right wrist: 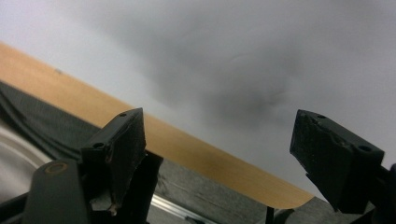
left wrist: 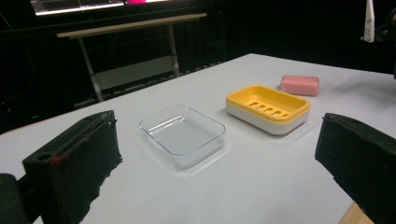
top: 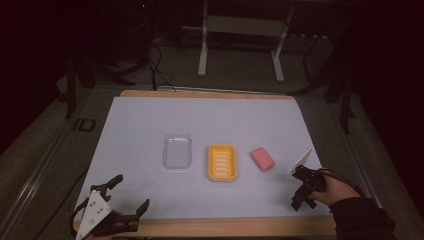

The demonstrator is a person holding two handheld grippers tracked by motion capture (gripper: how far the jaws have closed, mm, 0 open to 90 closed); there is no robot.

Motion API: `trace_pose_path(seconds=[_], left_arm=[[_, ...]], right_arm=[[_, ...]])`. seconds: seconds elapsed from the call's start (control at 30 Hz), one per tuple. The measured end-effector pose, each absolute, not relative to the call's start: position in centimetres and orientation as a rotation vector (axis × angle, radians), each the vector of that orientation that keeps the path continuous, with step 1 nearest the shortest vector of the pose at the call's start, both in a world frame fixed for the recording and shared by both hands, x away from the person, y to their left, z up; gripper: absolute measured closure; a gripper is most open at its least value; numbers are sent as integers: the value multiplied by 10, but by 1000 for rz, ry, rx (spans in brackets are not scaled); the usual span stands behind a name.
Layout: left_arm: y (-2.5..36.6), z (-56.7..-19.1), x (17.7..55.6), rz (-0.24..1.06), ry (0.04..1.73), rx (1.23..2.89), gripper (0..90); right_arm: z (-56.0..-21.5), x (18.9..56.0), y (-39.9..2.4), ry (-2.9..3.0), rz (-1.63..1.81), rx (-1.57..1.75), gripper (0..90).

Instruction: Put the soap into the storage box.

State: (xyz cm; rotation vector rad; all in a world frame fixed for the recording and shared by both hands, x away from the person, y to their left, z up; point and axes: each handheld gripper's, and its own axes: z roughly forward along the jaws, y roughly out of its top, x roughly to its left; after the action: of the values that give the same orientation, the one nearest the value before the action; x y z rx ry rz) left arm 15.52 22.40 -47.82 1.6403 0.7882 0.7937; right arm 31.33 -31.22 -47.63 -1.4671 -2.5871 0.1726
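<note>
We had the pink soap bar point(top: 262, 159) lying near the worktop's point(top: 150, 120) right edge, just beside the yellow soap dish point(top: 222, 162). Right tool point(top: 303, 189) sat nearest, jaws apart, empty; left tool point(top: 131, 197) also apart. Best approach, we judged: come in low, square to the bar's long sides, then clamp.

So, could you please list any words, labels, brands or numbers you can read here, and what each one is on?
None: the pink soap, the yellow soap dish and the clear lid show no print, and the white table cover is blank.
</note>
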Motion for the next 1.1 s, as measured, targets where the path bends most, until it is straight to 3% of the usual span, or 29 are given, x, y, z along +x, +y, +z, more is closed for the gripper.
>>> trace_pose_path(seconds=[1.1], left_arm=[[224,-478,155,793,783,1648,3]], right_arm=[[-465,319,-250,-2814,2,-1148,134]])
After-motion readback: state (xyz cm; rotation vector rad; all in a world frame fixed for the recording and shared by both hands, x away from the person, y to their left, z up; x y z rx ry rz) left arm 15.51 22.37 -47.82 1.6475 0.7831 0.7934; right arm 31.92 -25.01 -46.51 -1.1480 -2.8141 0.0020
